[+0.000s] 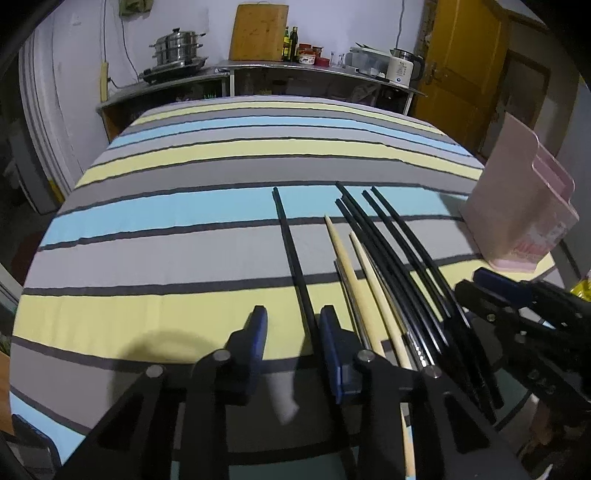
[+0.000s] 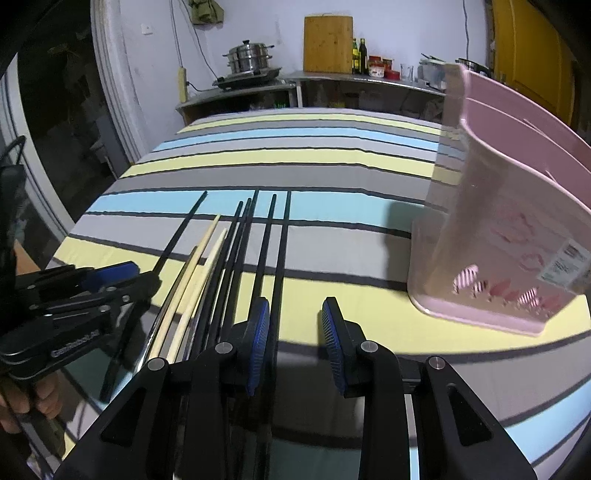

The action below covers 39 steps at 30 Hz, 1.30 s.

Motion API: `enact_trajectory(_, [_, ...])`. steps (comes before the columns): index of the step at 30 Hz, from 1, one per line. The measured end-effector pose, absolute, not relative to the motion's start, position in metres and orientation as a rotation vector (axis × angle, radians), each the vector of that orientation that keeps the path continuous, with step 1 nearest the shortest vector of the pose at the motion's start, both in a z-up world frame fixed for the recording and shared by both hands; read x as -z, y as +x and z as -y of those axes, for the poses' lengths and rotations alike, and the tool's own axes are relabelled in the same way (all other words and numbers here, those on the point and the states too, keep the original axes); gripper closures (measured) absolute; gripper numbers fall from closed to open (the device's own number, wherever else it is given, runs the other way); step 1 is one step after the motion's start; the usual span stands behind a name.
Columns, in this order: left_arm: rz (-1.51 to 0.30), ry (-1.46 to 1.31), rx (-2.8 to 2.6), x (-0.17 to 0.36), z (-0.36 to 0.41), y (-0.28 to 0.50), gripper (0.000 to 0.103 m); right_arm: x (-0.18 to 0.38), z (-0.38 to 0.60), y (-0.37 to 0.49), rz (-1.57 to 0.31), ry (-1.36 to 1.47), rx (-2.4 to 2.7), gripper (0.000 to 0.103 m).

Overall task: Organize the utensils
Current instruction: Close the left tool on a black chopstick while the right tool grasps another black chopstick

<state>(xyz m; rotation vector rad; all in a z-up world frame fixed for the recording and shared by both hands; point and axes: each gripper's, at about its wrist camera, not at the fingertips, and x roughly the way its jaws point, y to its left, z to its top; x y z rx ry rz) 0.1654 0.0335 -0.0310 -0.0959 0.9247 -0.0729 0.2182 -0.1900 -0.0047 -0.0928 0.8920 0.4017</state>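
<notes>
**Chopsticks fanned at the table's near edge**

The left gripper (image 1: 291,332) is straddling one slim black chopstick (image 1: 291,247), its ribbed blue pads not yet pinching. The right gripper (image 2: 295,332) is gaping, empty. Pale wooden chopsticks (image 1: 343,254) are lying alongside on the striped tablecloth (image 1: 184,236); a pink plastic holder (image 2: 491,236) is standing near the right edge.

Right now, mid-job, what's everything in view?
black chopsticks: at least five, black, near table edge, one lying apart
light chopsticks: two, pale wood, among the black ones
utensil holder: one, pink, upright, right of chopsticks
tablecloth: one, yellow, blue and grey stripes
steamer pot: one, steel, back counter
cutting board: one, wooden, against wall
left gripper: jaws open astride the lone black chopstick
right gripper: jaws open at the bundle's right edge
</notes>
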Motion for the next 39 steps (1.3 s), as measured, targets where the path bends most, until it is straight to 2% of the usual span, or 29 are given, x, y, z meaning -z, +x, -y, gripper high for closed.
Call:
enact_trajectory(5, [-0.937,-0.152,0.087,0.03,-0.04,0.18,0.072,0.008,0.183,0.233,-0.911,-0.101,-0.411,0.074])
enact_trajectory(21, [-0.936,-0.083,0.086,0.031,-0.032,0.215,0.072,0.015,0.157,0.274,-0.933,-0.161,-0.403,0.082])
enact_trajectory(22, [-0.936,-0.079,0.08,0.03,-0.032,0.216,0.073,0.016,0.155,0.276,-0.932,-0.164,-0.4,0.086])
enact_trajectory(23, [-0.935,-0.067,0.067,0.03,-0.031,0.215,0.079,0.015,0.155,0.278,-0.933,-0.163,-0.401,0.089])
enact_trajectory(24, [-0.932,-0.054,0.052,0.031,-0.031,0.215,0.088,0.015,0.154,0.28,-0.937,-0.159,-0.405,0.096])
enact_trajectory(26, [-0.931,-0.065,0.045,0.03,-0.034,0.215,0.094,0.015,0.154,0.282,-0.945,-0.151,-0.414,0.097])
enact_trajectory(31, [-0.926,-0.125,0.067,0.023,-0.044,0.212,0.096,0.009,0.161,0.275,-0.947,-0.104,-0.441,0.097])
enact_trajectory(39, [-0.851,-0.128,0.118,-0.016,-0.045,0.184,0.097,-0.021,0.168,0.255,-0.888,-0.07,-0.478,0.097])
